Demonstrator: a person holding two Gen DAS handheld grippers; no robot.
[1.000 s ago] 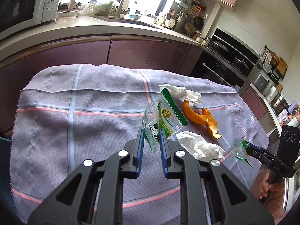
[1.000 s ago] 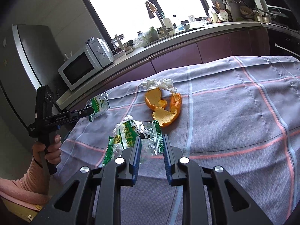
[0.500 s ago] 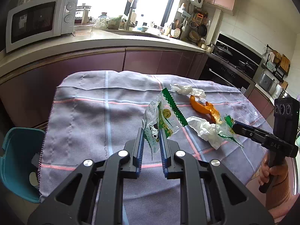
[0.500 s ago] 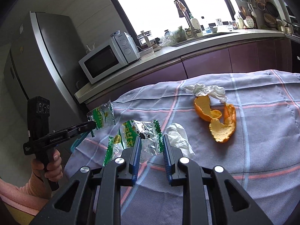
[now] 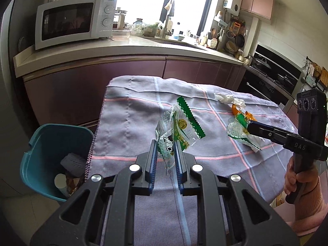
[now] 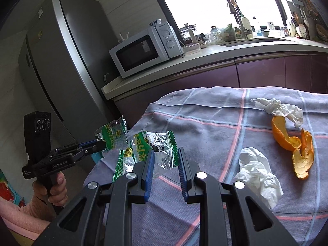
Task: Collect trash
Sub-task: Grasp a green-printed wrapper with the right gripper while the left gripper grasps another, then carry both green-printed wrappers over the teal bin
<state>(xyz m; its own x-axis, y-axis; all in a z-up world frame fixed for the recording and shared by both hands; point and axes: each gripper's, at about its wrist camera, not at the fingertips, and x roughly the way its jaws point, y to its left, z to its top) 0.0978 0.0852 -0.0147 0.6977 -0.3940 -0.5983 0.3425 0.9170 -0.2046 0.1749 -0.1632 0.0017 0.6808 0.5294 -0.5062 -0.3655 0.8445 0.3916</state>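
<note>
My left gripper [image 5: 165,146] is shut on a crumpled green and clear snack wrapper [image 5: 180,130], held up over the left part of the checked tablecloth [image 5: 131,123]. My right gripper [image 6: 165,152] is shut on a second green and clear wrapper [image 6: 152,146], also in the air. In the left wrist view the right gripper [image 5: 249,126] comes in from the right with its wrapper [image 5: 236,130]. In the right wrist view the left gripper [image 6: 100,144] and its wrapper [image 6: 111,133] hang past the table's left edge. A teal bin [image 5: 39,141] stands on the floor there.
On the cloth lie a white tissue [image 6: 256,170], orange peel [image 6: 293,143] and another tissue [image 6: 280,108]. The bin holds paper and a cup. A counter with a microwave [image 5: 71,24] runs behind the table, and a steel fridge [image 6: 61,61] stands left. A hand [image 5: 297,182] grips each handle.
Both grippers have carried their wrappers leftwards across the table towards its left edge. The teal bin has come into the left wrist view. Both grips are unchanged.
</note>
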